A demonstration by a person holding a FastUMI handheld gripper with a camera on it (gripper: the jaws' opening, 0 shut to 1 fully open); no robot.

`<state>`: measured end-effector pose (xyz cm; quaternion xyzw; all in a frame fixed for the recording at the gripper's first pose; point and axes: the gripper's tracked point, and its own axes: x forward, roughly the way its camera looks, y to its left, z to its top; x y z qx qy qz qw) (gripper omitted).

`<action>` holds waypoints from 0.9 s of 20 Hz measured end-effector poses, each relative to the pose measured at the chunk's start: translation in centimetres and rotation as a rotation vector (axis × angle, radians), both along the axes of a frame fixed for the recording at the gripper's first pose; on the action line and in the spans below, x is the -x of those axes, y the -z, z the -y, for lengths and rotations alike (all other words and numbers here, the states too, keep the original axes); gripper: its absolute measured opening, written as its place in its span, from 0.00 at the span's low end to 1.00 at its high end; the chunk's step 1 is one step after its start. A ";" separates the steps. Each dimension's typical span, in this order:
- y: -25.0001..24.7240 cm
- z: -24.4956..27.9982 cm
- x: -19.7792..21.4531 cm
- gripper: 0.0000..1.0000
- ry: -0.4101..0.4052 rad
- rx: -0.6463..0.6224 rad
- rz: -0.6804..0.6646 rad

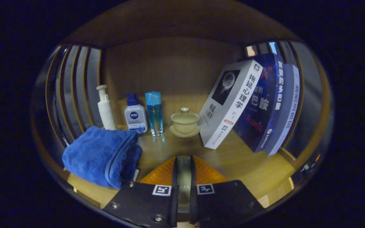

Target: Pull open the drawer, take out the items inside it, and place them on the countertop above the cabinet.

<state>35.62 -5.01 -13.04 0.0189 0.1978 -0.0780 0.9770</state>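
We look into a wooden shelf bay (176,66) with slatted sides. Farthest left, a folded blue towel (101,155) lies on the countertop (252,171), near the gripper's left finger. Behind the towel stands a white pump bottle (105,109), upright against the left slats. Just beside it stands a squat white bottle with a blue pump (135,114), its base partly hidden by the towel. Next along is a clear blue bottle with a blue cap (154,113), upright, close to the squat one; we cannot tell whether they touch. Near the middle sits a pale lidded cup on its saucer (184,123), beyond the fingers.

Right of the cup, three books lean leftward: a white book (230,106) in front, a dark blue book (266,107) behind it, and a paler blue book (288,110) last, near the right slats.

Lower centre, the gripper (182,175) has its fingers drawn close, a narrow gap between them, clamped on the upright rim of an orange ribbed item (160,174) that spreads to both sides of them, low over the countertop.
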 end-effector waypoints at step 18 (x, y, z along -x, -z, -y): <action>-6.3 0.0 9.7 0.97 0.073 0.058 -0.183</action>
